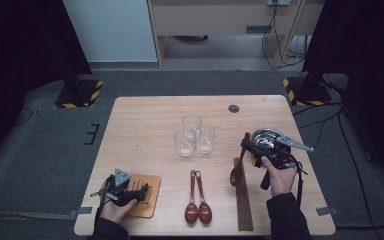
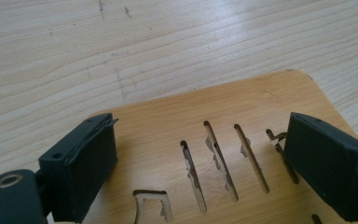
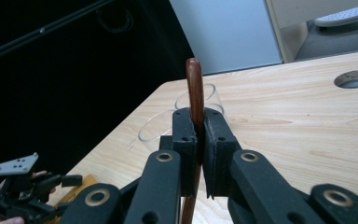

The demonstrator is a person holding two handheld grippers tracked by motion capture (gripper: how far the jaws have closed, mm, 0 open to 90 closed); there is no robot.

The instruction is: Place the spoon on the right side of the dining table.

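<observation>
A slotted bamboo board (image 2: 168,121) lies flat at the table's near left (image 1: 149,186). My left gripper (image 2: 200,135) hovers just over it, open, its two black jaws wide apart and pressing on nothing; in the high view it (image 1: 136,192) rests over the board's left half. My right gripper (image 3: 198,126) is shut on the handle of a dark wooden spoon (image 3: 195,88). That spoon (image 1: 237,172) hangs bowl-down just above the table at the right, next to my right gripper (image 1: 244,146).
Three clear glasses (image 1: 194,135) stand in the middle. Two more wooden spoons (image 1: 198,202) lie near the front edge, and a bundle of dark chopsticks (image 1: 243,200) lies right of them. A metal bowl (image 1: 266,135) sits behind my right hand. A round hole (image 1: 234,108) marks the far edge.
</observation>
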